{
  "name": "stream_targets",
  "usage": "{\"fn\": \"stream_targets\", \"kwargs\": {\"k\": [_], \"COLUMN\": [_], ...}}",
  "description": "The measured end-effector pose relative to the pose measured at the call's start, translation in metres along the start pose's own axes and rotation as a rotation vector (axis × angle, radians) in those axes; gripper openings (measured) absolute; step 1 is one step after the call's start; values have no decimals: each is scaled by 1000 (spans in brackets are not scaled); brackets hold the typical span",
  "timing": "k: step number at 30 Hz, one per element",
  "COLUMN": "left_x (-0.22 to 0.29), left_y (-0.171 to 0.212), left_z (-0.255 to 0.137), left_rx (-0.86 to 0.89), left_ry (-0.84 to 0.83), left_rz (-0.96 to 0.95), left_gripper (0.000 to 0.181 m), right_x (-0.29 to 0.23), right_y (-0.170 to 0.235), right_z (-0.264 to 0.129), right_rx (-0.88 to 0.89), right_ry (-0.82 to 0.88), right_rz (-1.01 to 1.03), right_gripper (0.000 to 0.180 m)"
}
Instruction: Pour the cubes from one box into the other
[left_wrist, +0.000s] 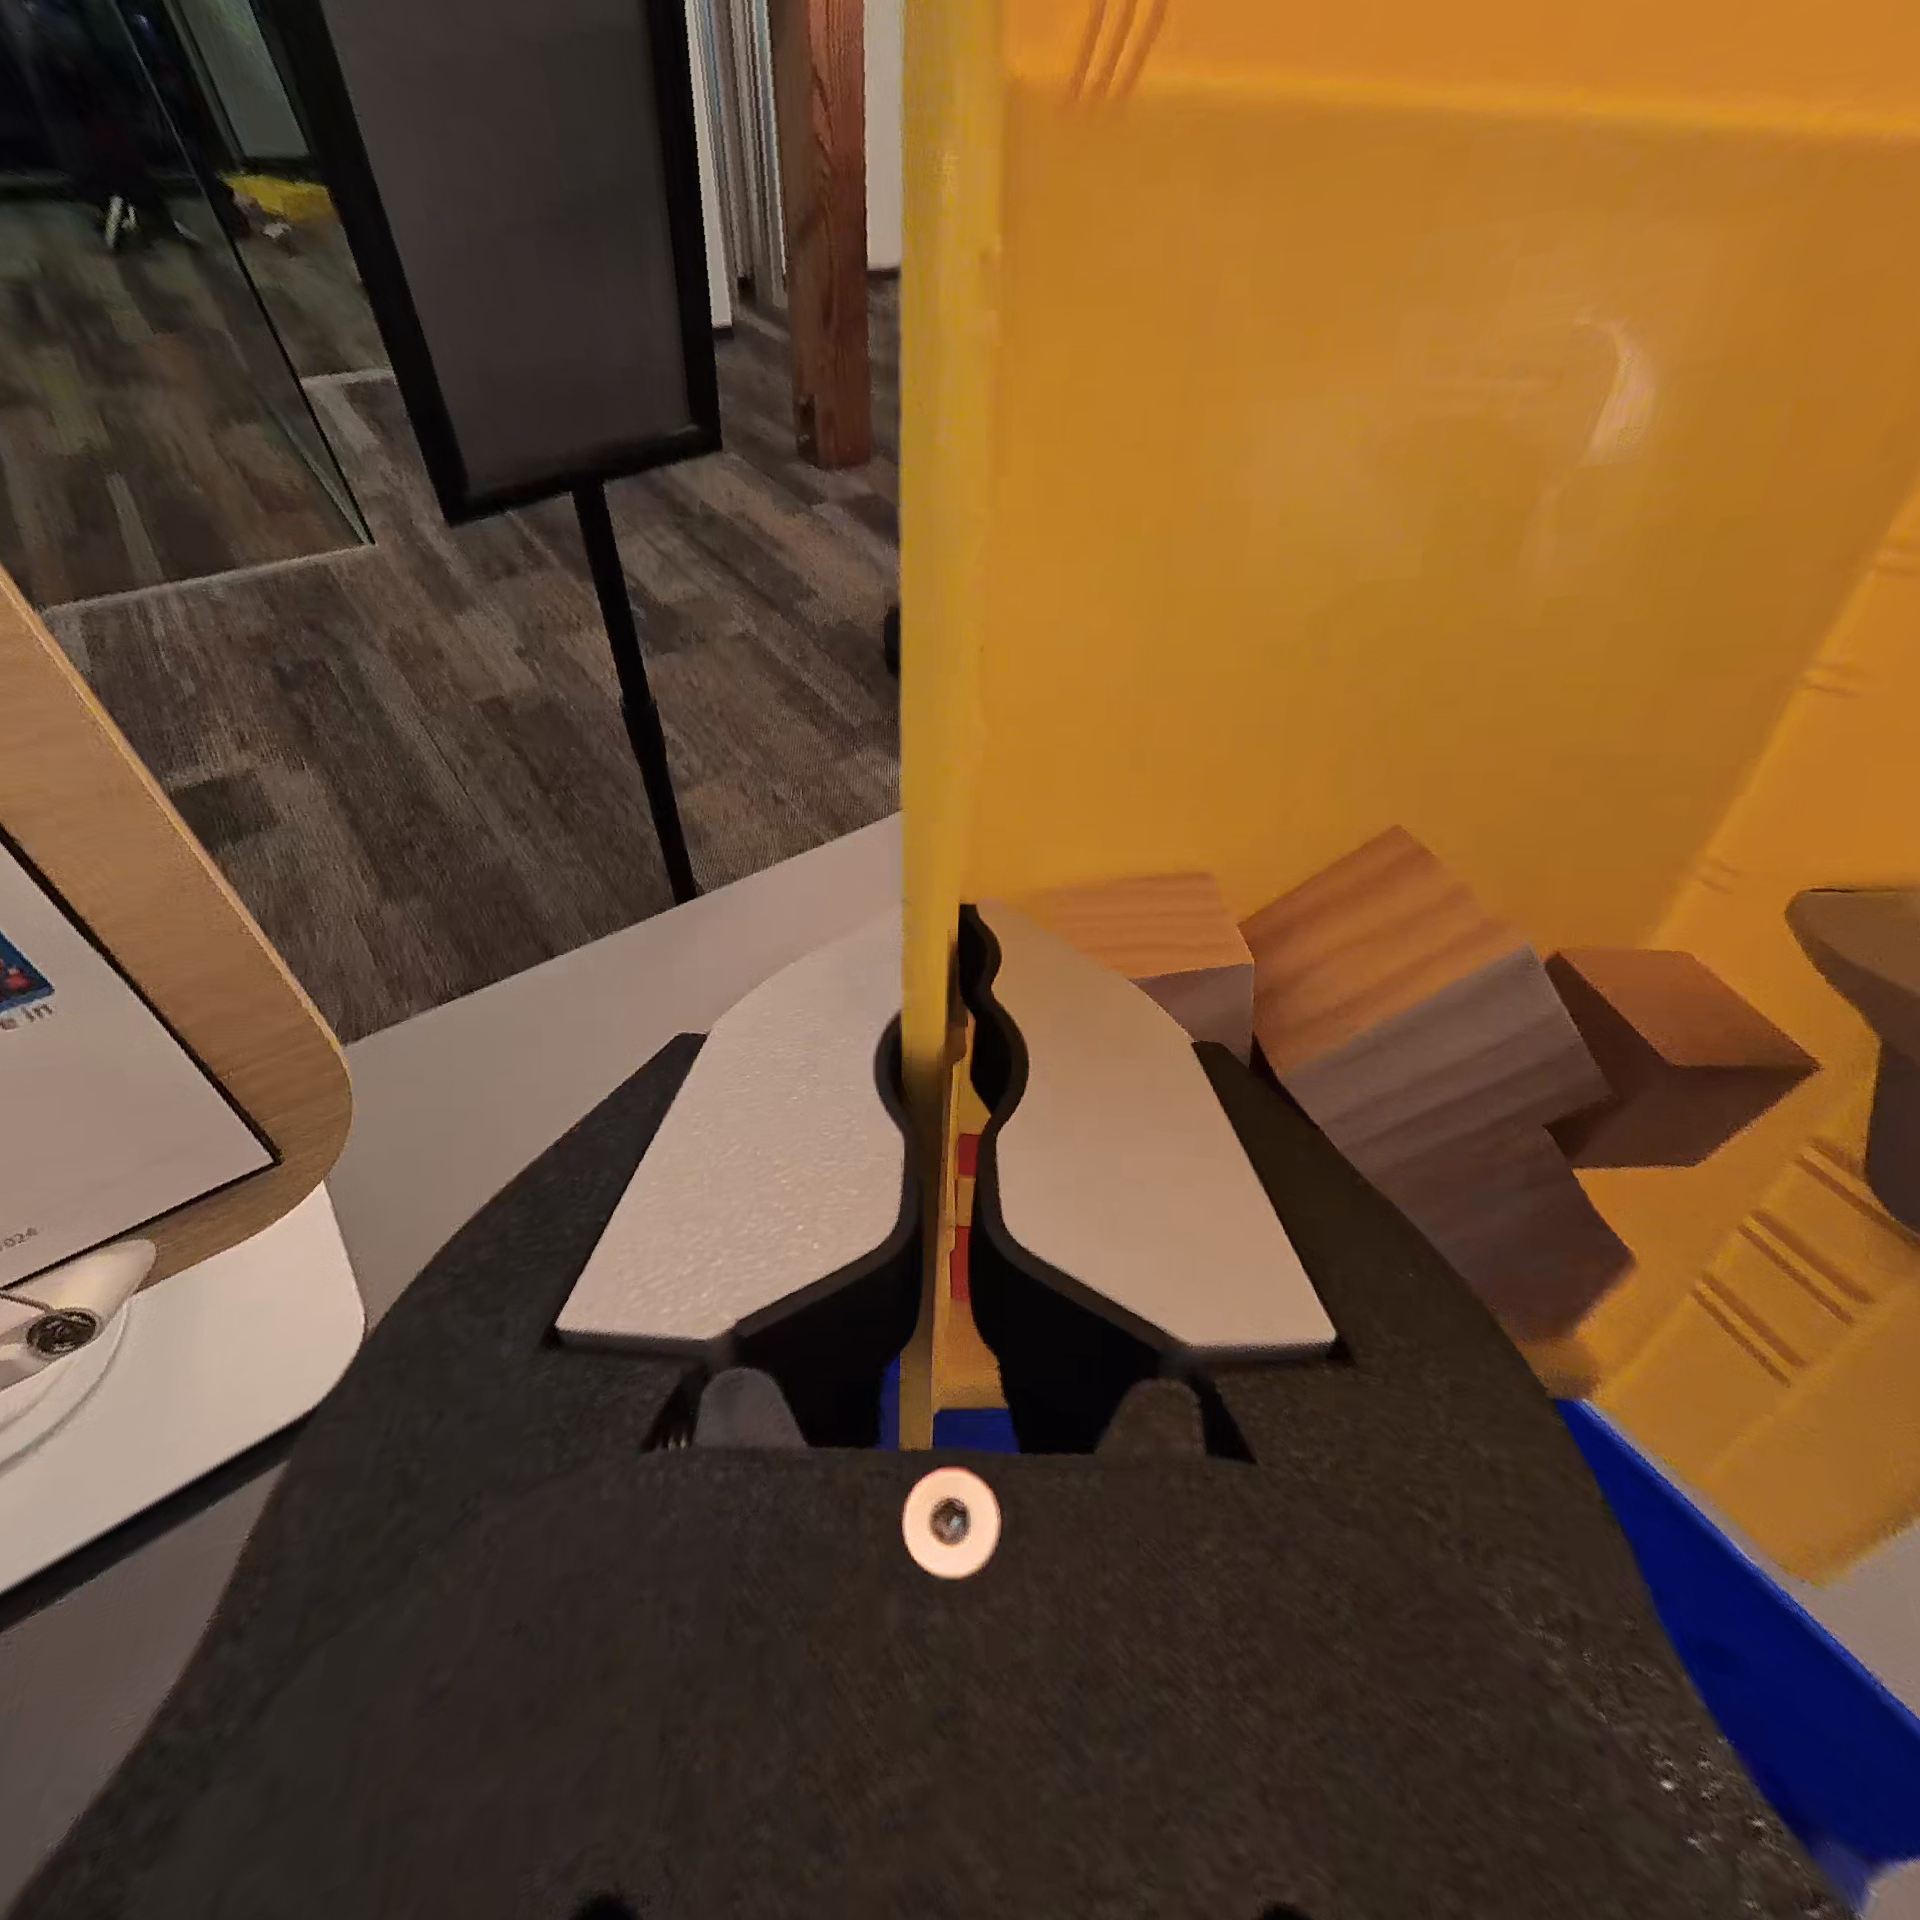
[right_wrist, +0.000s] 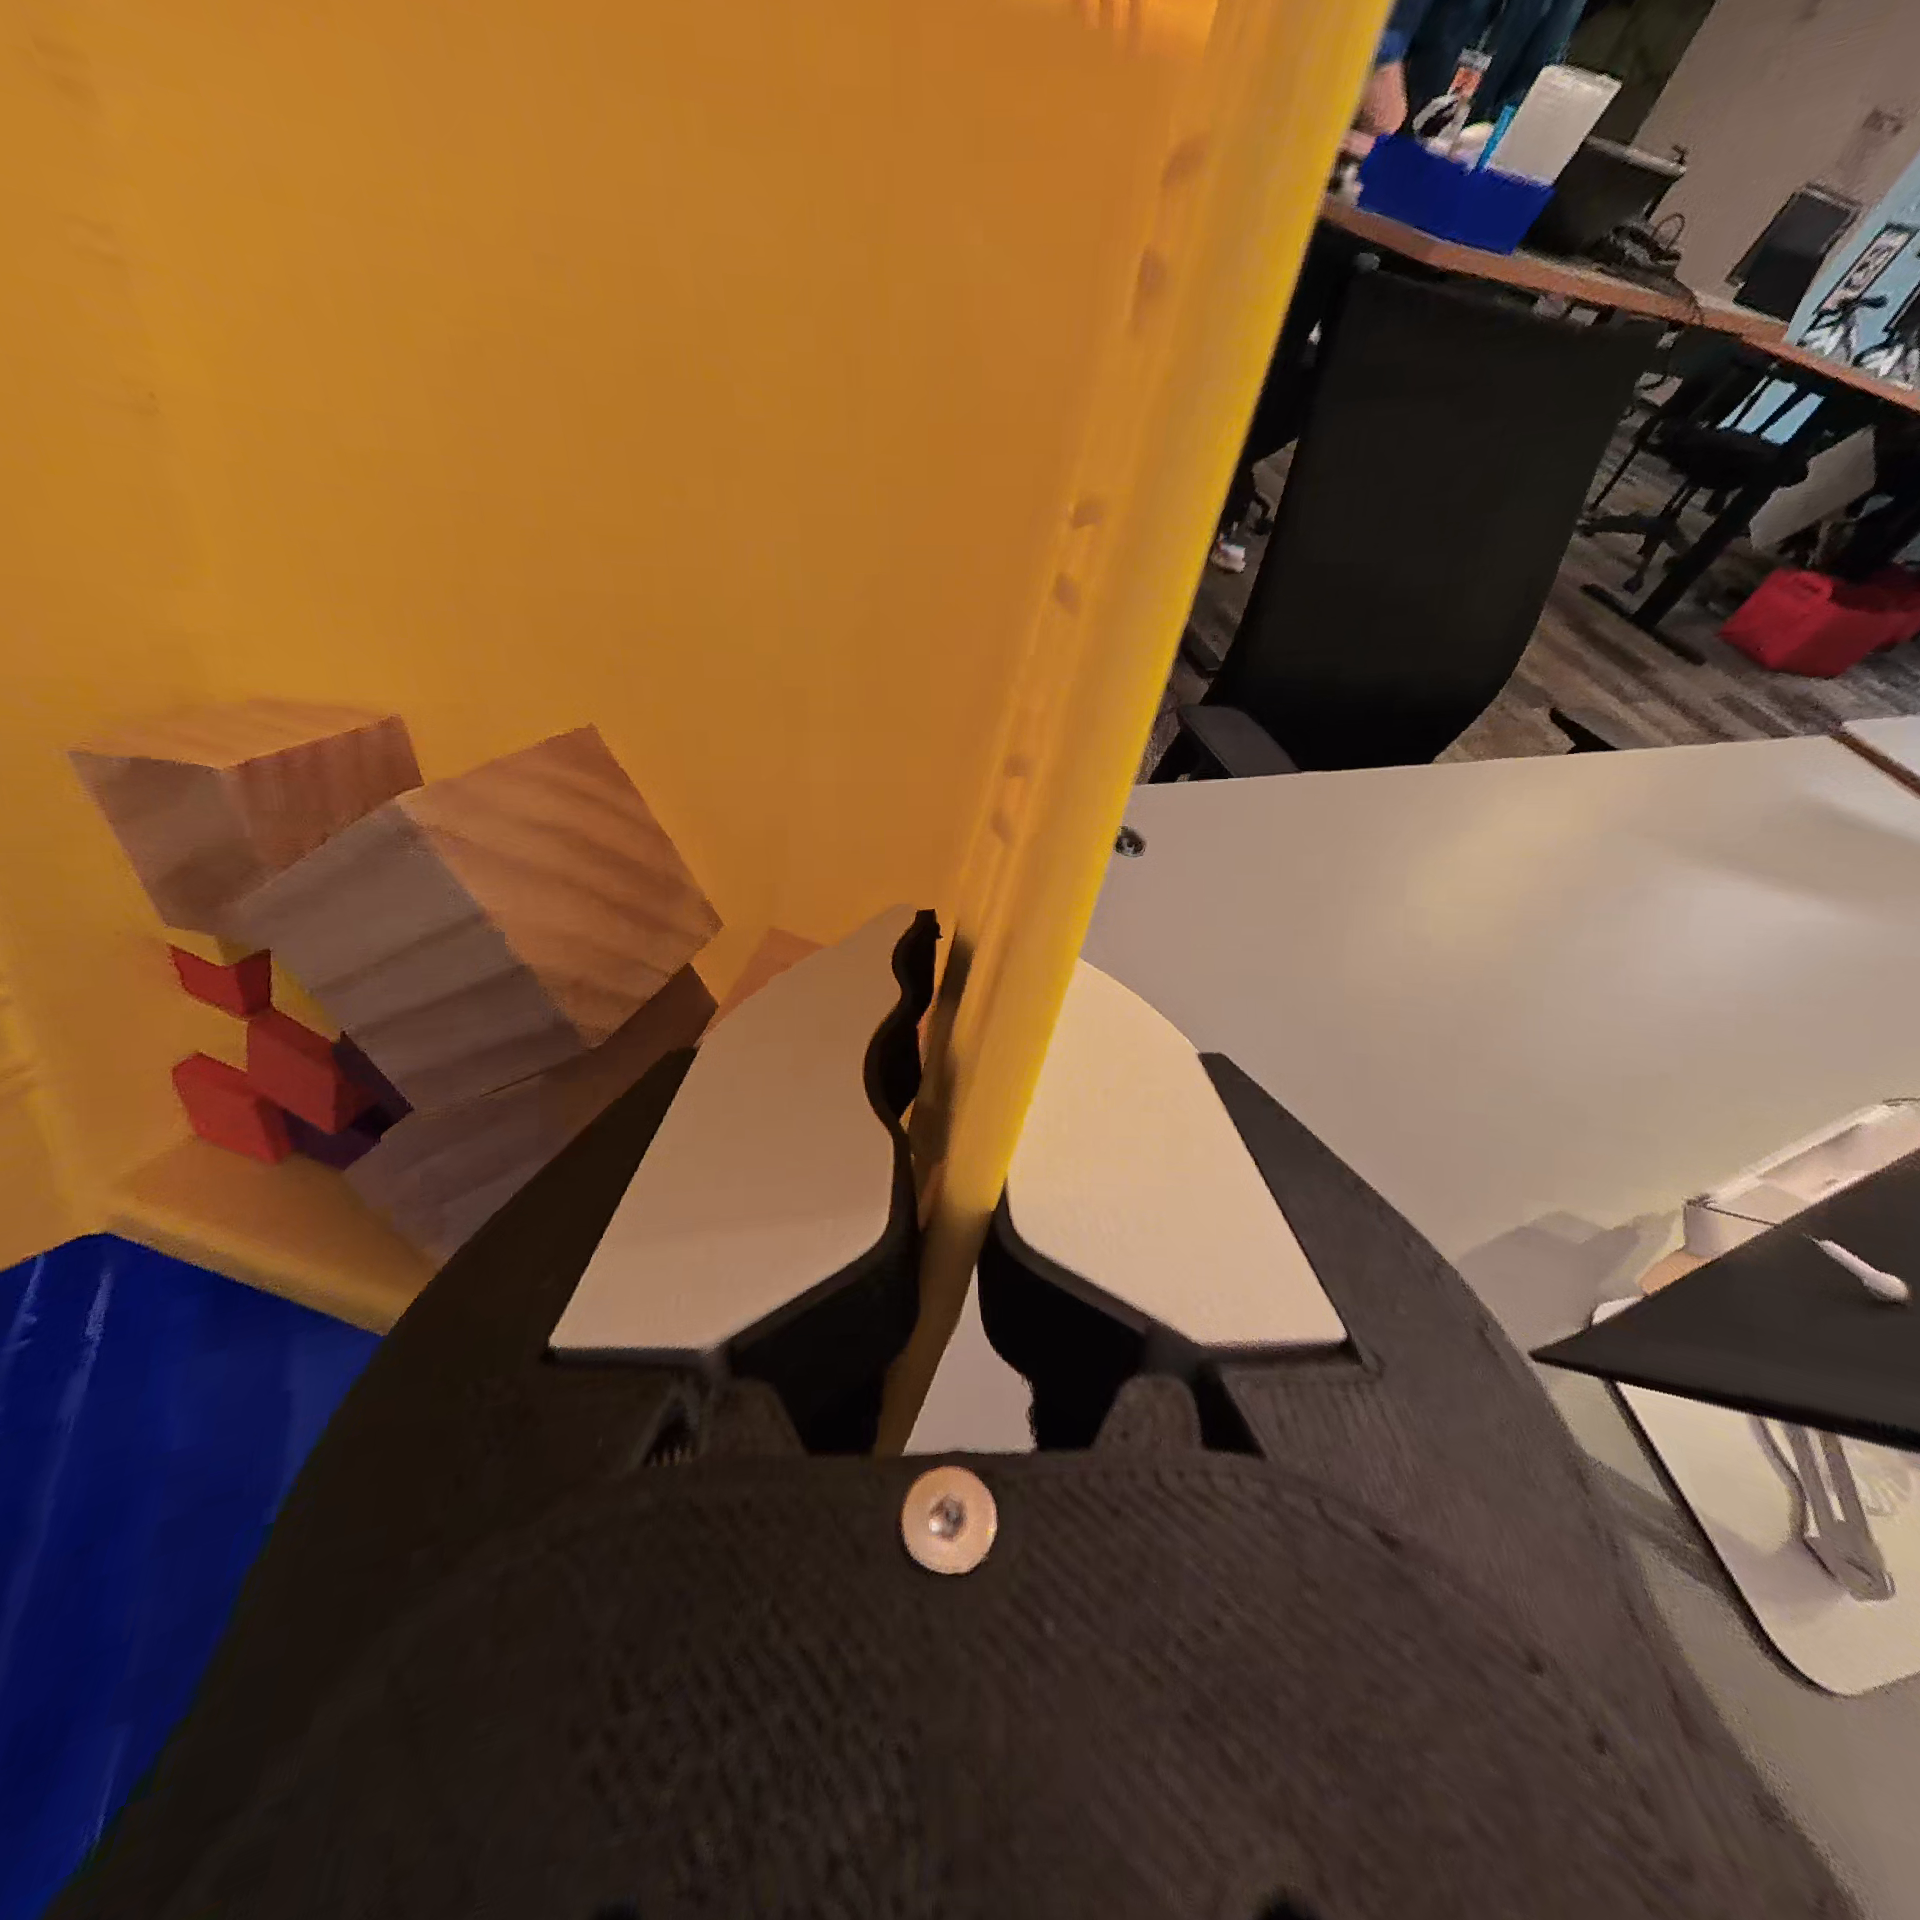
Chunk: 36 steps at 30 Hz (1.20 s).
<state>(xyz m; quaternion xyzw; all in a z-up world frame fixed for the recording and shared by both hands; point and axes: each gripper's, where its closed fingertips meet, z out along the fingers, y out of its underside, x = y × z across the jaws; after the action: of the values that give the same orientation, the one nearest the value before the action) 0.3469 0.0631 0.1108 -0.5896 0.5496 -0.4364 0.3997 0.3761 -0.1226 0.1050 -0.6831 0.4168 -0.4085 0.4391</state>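
Note:
Both grippers hold one yellow box, tipped up on end. My left gripper (left_wrist: 948, 935) is shut on the yellow box's (left_wrist: 1403, 468) left wall, and my right gripper (right_wrist: 940, 935) is shut on its right wall (right_wrist: 623, 364). Inside, several wooden cubes (left_wrist: 1392, 987) pile at the lower, near end; they show in the right wrist view (right_wrist: 488, 914) with small red cubes (right_wrist: 260, 1049) and a purple one (right_wrist: 348, 1132). The blue box (right_wrist: 156, 1455) lies just below the yellow box's lower edge; its rim also shows in the left wrist view (left_wrist: 1766, 1621). The right gripper's dark finger (left_wrist: 1870, 987) shows at the box's far side.
A grey table (right_wrist: 1507, 935) lies under the boxes. A wood-framed screen on a white base (left_wrist: 135, 1039) stands at the left. A white mat with a black panel (right_wrist: 1766, 1403) lies at the right. A sign stand (left_wrist: 540, 312) and an office chair (right_wrist: 1403, 520) stand beyond the table.

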Motion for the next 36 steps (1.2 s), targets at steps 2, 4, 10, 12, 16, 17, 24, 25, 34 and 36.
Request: {"fn": "stream_targets", "kwargs": {"k": [2,4,10,12,16,17,24,25,34,36], "left_x": [2,4,13,15,20,21,16,16,10,6], "left_y": [4,8,6,3,-10,-13,-12,-13,-19,-17], "left_z": [1,2,1,-1,-10,-12,-20,-22,-45,-47], "left_rx": [-2,-14,33,67,118,150,253,266,364,366], "left_ry": [12,27,98,101,130,130,162,176,222,238], "left_rz": [6,-11,-50,-10,-8,-1,-76,-75,-9,-22], "left_gripper": [2,3,3,2,2,2,2,2,2,2], "right_x": [3,3,6,9,14,15,8,8,-6,-10], "right_y": [0,4,8,6,-6,-9,-10,-12,-14,-18], "right_z": [-4,-8,-25,-28,-40,-42,-53,-57,-82,-85], "right_rx": [33,8,38,70,103,135,226,244,352,360], "right_ry": [37,47,109,139,166,181,233,244,303,311], "right_rz": [-29,-35,-21,-26,3,1,12,14,39,16], "right_gripper": [5,5,6,6,4,4,4,4,4,4]}}
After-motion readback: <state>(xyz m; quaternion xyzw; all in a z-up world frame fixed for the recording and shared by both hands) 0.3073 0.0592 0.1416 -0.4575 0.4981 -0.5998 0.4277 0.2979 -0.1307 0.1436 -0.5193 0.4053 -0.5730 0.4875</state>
